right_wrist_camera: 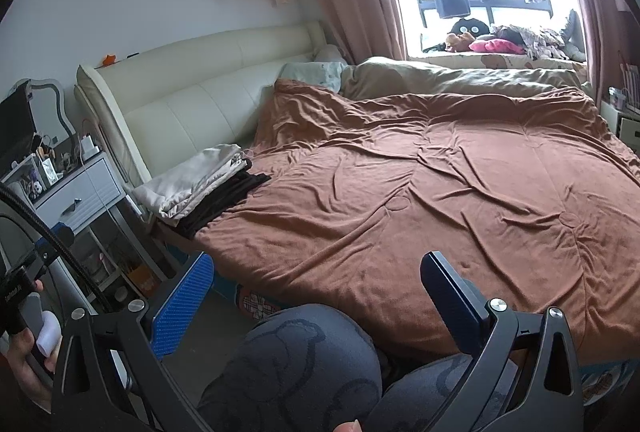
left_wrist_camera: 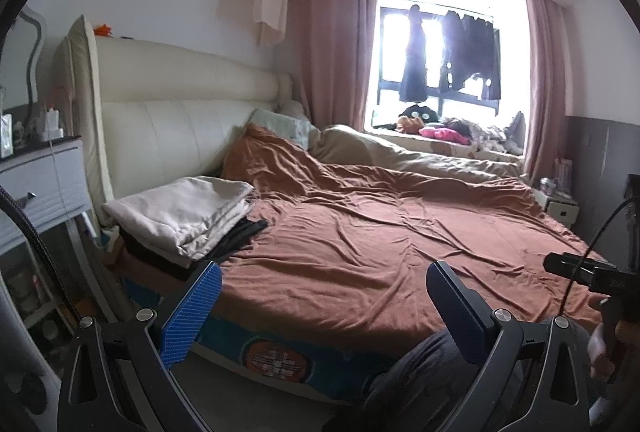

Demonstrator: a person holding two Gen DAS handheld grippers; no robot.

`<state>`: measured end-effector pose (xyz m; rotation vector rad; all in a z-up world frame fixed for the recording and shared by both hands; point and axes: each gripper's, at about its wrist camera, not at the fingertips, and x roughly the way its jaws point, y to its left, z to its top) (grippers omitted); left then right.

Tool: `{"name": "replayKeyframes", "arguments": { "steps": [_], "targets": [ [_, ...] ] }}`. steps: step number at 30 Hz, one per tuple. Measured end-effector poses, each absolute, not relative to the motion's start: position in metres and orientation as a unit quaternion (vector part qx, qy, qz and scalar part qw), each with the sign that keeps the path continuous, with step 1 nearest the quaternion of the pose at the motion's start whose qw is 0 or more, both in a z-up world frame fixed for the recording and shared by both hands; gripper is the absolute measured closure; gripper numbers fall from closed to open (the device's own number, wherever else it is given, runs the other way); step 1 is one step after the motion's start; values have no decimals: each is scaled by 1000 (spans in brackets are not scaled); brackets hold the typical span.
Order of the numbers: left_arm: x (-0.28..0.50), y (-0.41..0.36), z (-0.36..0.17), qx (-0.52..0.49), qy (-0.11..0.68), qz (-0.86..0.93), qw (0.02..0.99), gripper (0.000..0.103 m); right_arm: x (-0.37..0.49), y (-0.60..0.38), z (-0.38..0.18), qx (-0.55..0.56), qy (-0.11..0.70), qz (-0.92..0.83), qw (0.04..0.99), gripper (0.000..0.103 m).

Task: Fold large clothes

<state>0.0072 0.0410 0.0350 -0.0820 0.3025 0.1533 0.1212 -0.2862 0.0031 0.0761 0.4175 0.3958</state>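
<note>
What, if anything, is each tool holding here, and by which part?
Nothing. The left tool and the right tool are both open and empty, raised at the near edge of the brown duvet.

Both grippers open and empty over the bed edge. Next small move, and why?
Probably reach the left gripper toward the beige folded cloth stacked on dark clothes by the headboard. Both it and the right gripper stand open, holding nothing, and the brown duvet has no garment laid out.
</note>
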Motion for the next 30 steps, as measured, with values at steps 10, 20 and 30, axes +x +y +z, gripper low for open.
{"name": "replayKeyframes", "arguments": {
  "steps": [10, 20, 30],
  "targets": [
    [11, 35, 41, -39, 149, 77, 985, 0, 121, -289, 4, 40, 206, 193, 959, 0],
    [11, 27, 40, -19, 152, 88, 984, 0, 121, -291, 3, 40, 207, 194, 958, 0],
    [8, 32, 37, -39, 157, 69, 984, 0, 123, -294, 4, 38, 209, 192, 958, 0]
  ]
}}
